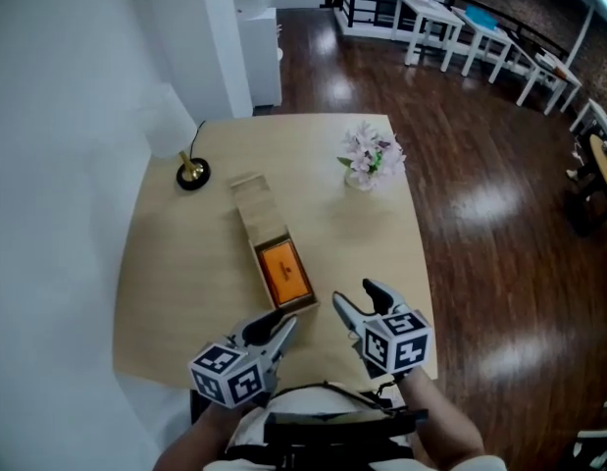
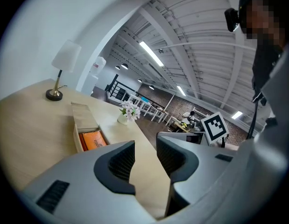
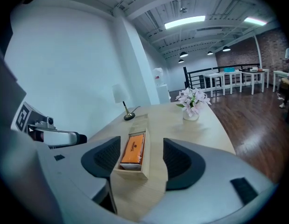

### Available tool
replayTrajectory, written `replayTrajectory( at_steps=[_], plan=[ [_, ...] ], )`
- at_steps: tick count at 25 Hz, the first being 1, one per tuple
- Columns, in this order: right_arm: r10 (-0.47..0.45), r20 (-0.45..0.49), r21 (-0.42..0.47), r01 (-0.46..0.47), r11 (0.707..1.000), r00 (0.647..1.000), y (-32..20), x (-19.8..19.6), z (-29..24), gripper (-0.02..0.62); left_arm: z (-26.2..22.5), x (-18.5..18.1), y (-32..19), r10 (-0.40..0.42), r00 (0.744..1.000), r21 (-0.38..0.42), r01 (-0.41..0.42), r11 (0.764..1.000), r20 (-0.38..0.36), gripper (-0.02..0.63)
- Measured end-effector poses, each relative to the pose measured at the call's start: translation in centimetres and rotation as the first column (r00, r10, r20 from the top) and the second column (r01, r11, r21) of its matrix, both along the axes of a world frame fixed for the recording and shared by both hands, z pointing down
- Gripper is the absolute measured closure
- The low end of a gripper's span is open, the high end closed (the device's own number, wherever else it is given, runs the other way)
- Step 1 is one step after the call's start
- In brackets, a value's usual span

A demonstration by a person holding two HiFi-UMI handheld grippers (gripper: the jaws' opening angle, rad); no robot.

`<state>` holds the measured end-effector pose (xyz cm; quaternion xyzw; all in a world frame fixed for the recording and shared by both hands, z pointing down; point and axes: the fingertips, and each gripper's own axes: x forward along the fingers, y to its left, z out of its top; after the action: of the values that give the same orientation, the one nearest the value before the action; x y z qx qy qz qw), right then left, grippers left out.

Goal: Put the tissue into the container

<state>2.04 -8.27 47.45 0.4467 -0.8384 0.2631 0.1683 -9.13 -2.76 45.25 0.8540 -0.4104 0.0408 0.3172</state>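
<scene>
Left claw [image 1: 274, 330] spread empty, right claw [image 1: 352, 295] spread empty, orange tissue pack [image 1: 284, 271] inside wooden container [image 1: 254, 209]

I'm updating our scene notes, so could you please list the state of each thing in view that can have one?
wooden container: on the table, near half open
lid: slid back over the far half
orange tissue pack: lying flat inside the container
left hand-held gripper: open, empty
right hand-held gripper: open, empty
lamp: upright
flower vase: upright
</scene>
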Motion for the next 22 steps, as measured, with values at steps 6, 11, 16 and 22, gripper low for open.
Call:
replayTrajectory(
  at_steps=[6,11,16,22],
  plan=[
    [0.043,0.022,-0.001,-0.043,0.999,0.999,2.3,3.4,-0.5,0.298,0.6,1.7,1.3,0.045,0.999,-0.019,-0.045,0.999,0.012,0.46],
    [0.086,0.048,-0.013,-0.085,0.996,0.995,4.1,5.4,-0.6,0.298,1.1,2.5,1.9,0.066,0.998,-0.04,-0.065,0.997,0.02,0.46],
    [0.132,0.053,-0.015,-0.131,0.991,0.99,6.0,6.9,-0.2,0.337,0.8,3.4,2.3,0.094,0.996,-0.058,-0.093,0.994,0.003,0.46],
    [0.169,0.05,0.054,-0.172,0.984,0.984,6.5,7.9,-1.3,0.37,-0.8,3.9,2.6,0.132,0.991,-0.041,-0.132,0.99,-0.007,0.46]
  ],
)
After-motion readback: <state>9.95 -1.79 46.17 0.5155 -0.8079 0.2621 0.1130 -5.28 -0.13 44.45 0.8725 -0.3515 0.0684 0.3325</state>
